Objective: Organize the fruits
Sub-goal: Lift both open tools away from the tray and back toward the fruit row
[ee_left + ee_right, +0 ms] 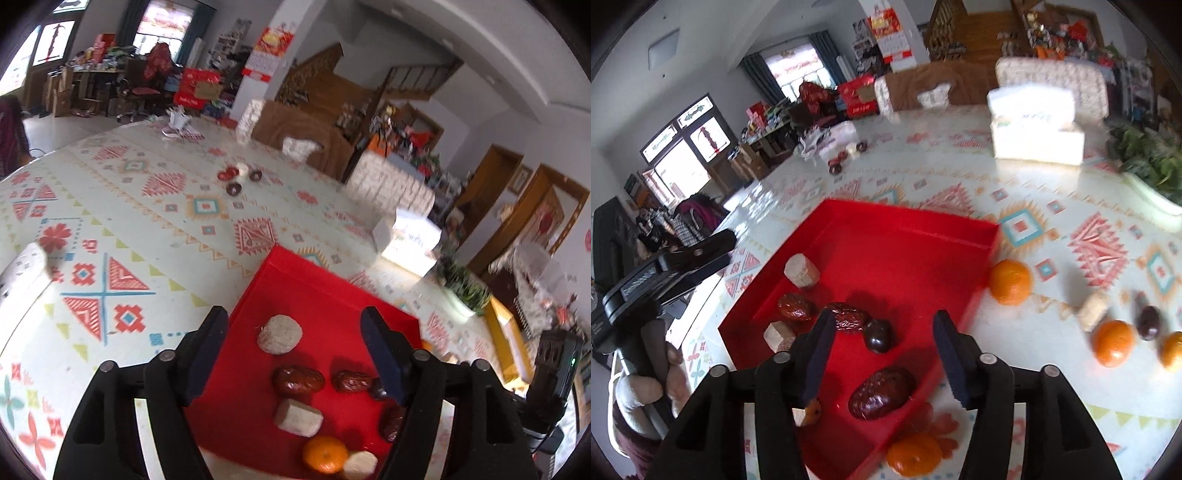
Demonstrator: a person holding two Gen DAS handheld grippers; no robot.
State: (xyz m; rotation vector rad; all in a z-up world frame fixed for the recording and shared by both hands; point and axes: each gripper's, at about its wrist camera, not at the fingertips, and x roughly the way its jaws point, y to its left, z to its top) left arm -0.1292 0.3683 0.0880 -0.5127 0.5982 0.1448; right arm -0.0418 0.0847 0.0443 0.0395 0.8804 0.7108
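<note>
My left gripper (295,350) hangs over the red tray (295,291), its jaws standing well apart with nothing between the pads. Below them in the tray lie a round pale cake (279,334), a glossy red date (298,381) with a second wrinkled date (351,381) just beside it, and nearer to me a pale block (298,417). At the tray's near edge an orange mandarin (325,454) touches another pale piece (360,465).

My right gripper (882,354) also hovers above the tray (923,229), jaws parted and gripping nothing. Between and below the pads sits a large red date (882,393); further in are a dark round fruit (878,335), a wrinkled date (849,317), another date (795,306) and two pale blocks (801,271) (778,336).

Outside the tray, on the patterned surface (1071,391), one mandarin (1010,281) touches the tray's right wall and another (914,454) lies by its near corner. Further right sit a pale cube (1093,311), a mandarin (1113,343), a dark date (1148,322) and part of one more mandarin (1171,350) at the edge of view. A small cluster of dates (236,179) waits far across the surface. A white tissue box (1036,125) stands beyond the tray, near a potted plant (1145,162).
</note>
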